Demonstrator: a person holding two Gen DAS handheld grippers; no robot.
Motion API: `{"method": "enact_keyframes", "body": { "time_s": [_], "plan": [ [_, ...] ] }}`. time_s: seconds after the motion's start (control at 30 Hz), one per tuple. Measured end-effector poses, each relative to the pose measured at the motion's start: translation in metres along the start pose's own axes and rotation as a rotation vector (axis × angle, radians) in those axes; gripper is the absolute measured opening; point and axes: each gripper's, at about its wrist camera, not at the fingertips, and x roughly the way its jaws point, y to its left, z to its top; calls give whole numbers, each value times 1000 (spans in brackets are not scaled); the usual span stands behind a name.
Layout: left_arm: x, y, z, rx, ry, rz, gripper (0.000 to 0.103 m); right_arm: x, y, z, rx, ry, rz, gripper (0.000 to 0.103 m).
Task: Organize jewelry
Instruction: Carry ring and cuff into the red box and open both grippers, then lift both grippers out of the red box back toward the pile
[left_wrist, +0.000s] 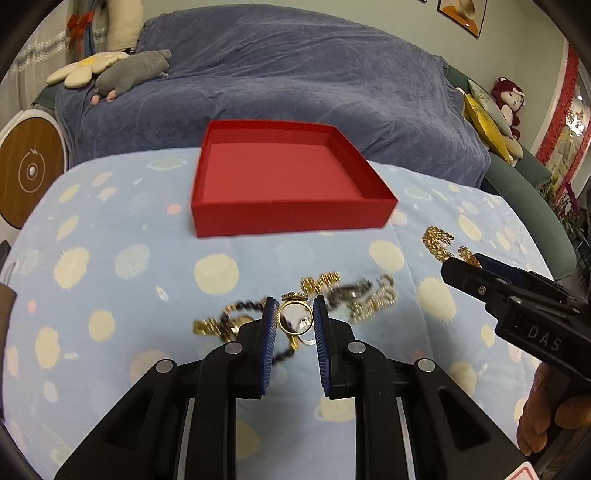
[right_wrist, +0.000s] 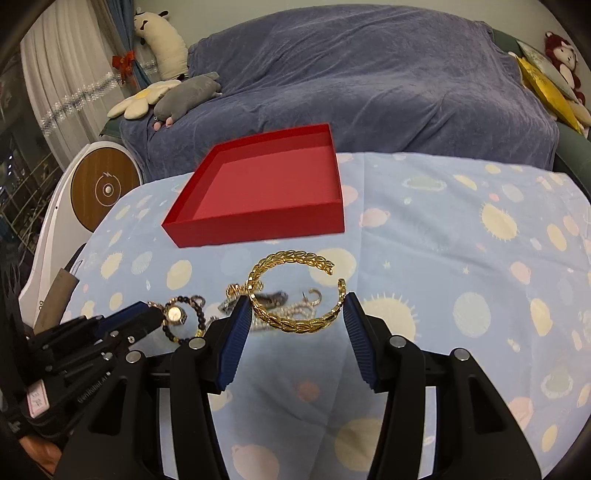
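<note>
Both grippers hang over the counter (right_wrist: 424, 229). The left gripper (left_wrist: 295, 317) has its fingers pinched on a gold ring (left_wrist: 293, 319); the right gripper (right_wrist: 297, 314) clamps an open gold bangle (right_wrist: 295, 291). More jewelry (left_wrist: 354, 295) lies below, and the red tray (left_wrist: 288, 218) sits beyond.

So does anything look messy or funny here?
Yes. The jewelry pile lies tangled on the spotted cloth while the red box sits empty. Each claw holds a piece: left claw a gold ring, right claw a gold bangle.
</note>
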Motion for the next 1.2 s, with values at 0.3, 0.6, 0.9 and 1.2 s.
{"method": "enact_keyframes", "body": {
  "time_s": [0.3,0.6,0.9,1.2],
  "plan": [
    [35,24,126,36,-92,49,17,60,14,114,-89,-63,-4,50],
    [154,53,198,-18,20,52,17,180,3,178,-60,42,7,50],
    [218,70,212,-33,115,91,17,241,-7,190,-54,132,-35,50],
    [236,80,212,-94,170,66,29,241,-15,186,-28,123,-38,60]
  ]
}}
